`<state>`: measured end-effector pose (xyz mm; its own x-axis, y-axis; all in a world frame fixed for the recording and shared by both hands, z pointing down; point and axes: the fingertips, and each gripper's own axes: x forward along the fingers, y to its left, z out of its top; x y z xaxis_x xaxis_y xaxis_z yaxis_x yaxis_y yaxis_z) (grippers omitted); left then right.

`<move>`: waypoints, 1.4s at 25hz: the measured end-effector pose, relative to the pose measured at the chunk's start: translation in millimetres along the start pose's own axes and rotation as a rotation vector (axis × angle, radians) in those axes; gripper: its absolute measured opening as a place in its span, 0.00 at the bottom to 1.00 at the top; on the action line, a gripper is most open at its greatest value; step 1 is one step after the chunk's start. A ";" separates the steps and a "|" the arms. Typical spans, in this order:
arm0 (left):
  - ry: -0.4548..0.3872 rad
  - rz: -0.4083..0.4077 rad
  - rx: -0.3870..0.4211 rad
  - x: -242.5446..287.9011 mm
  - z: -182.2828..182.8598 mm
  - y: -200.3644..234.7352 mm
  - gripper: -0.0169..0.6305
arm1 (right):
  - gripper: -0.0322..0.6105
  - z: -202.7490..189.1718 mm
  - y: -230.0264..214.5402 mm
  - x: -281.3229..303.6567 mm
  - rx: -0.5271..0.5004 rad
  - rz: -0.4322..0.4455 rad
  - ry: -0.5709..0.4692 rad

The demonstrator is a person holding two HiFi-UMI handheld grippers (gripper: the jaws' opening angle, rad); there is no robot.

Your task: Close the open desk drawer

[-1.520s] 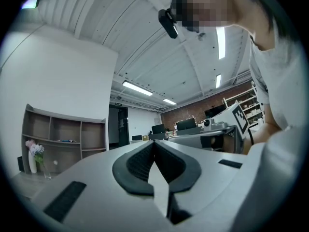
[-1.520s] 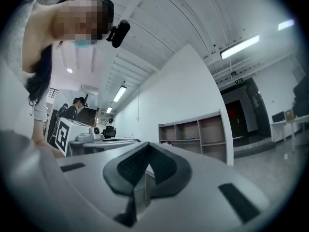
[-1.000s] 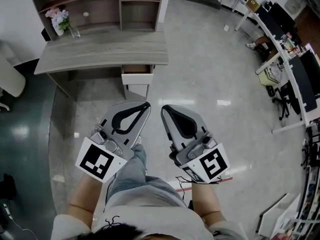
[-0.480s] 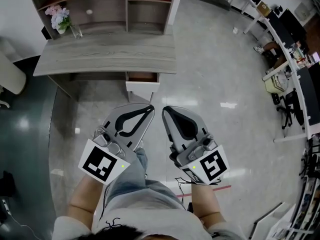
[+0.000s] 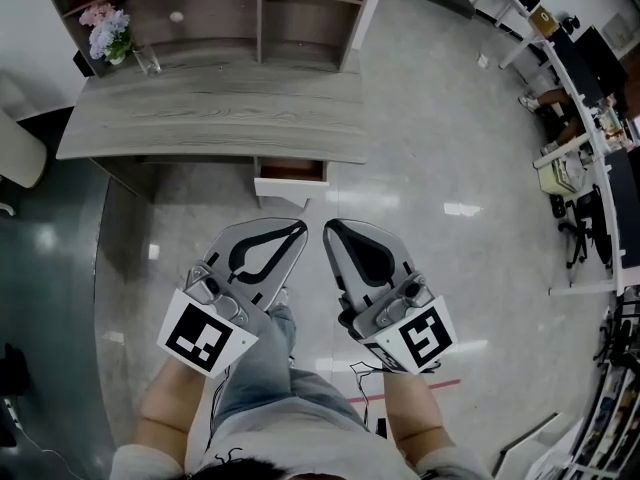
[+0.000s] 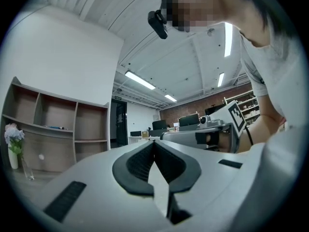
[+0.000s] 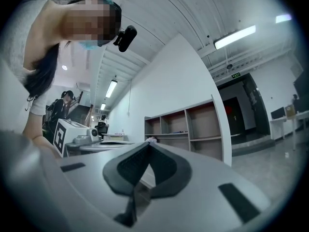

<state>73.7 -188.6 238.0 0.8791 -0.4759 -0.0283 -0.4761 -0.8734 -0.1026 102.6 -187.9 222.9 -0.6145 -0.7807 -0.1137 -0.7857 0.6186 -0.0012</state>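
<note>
In the head view a grey wood desk (image 5: 200, 113) stands ahead, and its drawer (image 5: 290, 185) sticks out from under the front edge with a white front panel. My left gripper (image 5: 300, 226) and my right gripper (image 5: 328, 226) are held side by side below the drawer, a short way off from it. Both are shut with nothing between the jaws. In the left gripper view the left gripper (image 6: 154, 142) has its jaw tips meeting. The right gripper view shows the right gripper (image 7: 147, 144) the same way.
A wooden shelf unit (image 5: 220, 8) rises behind the desk, with a vase of flowers (image 5: 105, 33) on the desk's left corner. A white chair (image 5: 15, 148) sits at the far left. White desks and office chairs (image 5: 580, 128) line the right side across shiny tile floor (image 5: 450, 168).
The desk and drawer have slid down and closer in the head view as the person walked toward them. Both grippers keep their pose and stay shut.
</note>
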 end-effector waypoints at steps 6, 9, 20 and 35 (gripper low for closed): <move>0.016 -0.004 -0.011 21.2 -38.8 31.8 0.04 | 0.06 -30.6 -33.4 23.0 -0.006 -0.005 0.021; 0.024 -0.010 0.004 32.2 -59.6 44.3 0.04 | 0.06 -50.3 -49.3 31.6 -0.008 -0.006 0.028; 0.054 -0.023 0.036 52.5 -143.3 58.1 0.05 | 0.06 -134.9 -72.8 47.1 0.001 -0.002 0.038; 0.057 0.010 0.034 58.7 -253.1 71.7 0.05 | 0.06 -249.3 -81.5 49.8 0.014 0.001 0.060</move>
<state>85.1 -305.3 480.6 0.8710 -0.4905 0.0273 -0.4829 -0.8650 -0.1366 118.3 -299.3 465.0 -0.6186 -0.7838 -0.0544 -0.7844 0.6201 -0.0151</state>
